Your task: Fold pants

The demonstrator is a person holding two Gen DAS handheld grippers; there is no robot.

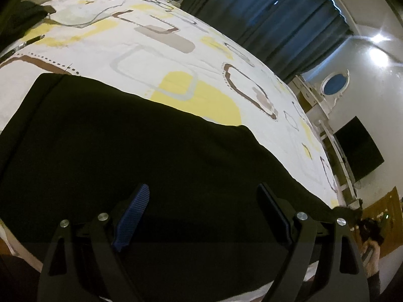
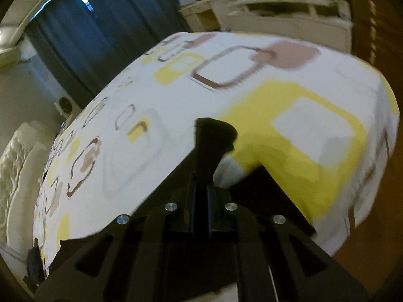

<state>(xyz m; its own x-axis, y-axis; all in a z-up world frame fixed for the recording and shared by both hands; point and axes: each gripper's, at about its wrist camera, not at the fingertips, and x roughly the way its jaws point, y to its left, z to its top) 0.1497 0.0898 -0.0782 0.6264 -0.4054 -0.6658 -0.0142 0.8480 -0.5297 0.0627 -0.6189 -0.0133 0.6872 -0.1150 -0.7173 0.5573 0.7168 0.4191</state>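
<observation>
Bed (image 1: 156, 58) fills both views, white sheet with yellow, brown and grey rounded squares. Dark curtain (image 1: 272, 25) behind it; black screen (image 1: 357, 148) on the wall at right in left view. Pants (image 1: 121, 146), black, lie spread flat on the near part of the bed, long edge running diagonally across the sheet. Left gripper (image 1: 204, 201) hovers just over the pants, jaws spread wide, nothing between them; blue ribbed pad (image 1: 133, 211) on one finger. Right gripper (image 2: 201, 196) has jaws pinched together on a bunched fold of pants (image 2: 214, 138), fabric sticking up past the fingertips above the sheet. Right view is motion-blurred.
</observation>
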